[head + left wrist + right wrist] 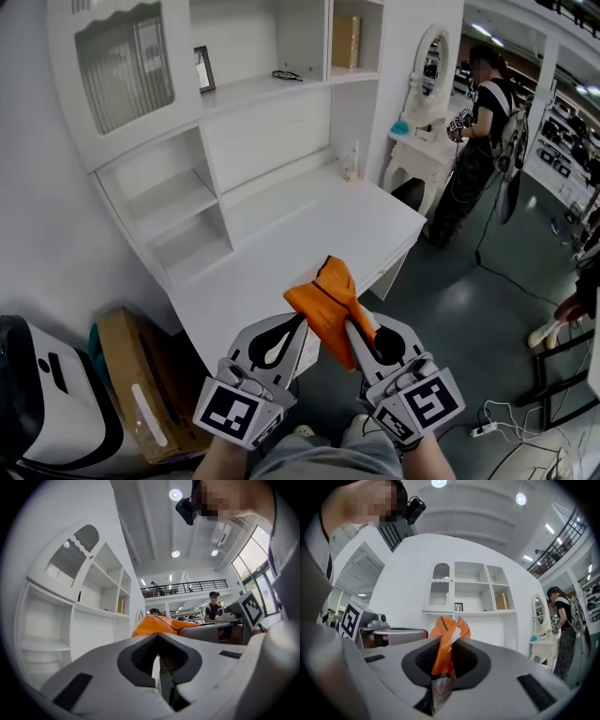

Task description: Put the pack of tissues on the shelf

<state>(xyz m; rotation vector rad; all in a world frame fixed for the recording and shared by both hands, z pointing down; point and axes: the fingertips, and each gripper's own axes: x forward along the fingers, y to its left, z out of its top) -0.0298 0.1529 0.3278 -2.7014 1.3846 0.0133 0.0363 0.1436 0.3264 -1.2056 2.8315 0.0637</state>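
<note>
The pack of tissues [328,305] is orange and crumpled at its wrapper, and it is held in the air over the front edge of the white desk [309,234]. My right gripper [352,328] is shut on the pack's wrapper, which shows pinched between the jaws in the right gripper view, where the right gripper [440,681] holds the pack [449,630] upward. My left gripper [300,323] is just left of the pack, shut with nothing in it. From the left gripper [161,672] the pack [157,624] shows beyond the jaws. The white shelf unit [178,202] stands at the desk's back left.
Upper shelves hold a picture frame [203,68], glasses [287,75] and a tan box [345,42]. A small bottle [352,164] stands at the desk's back. A cardboard box [141,384] sits on the floor at left. A person [478,141] stands by a mirrored vanity [427,122].
</note>
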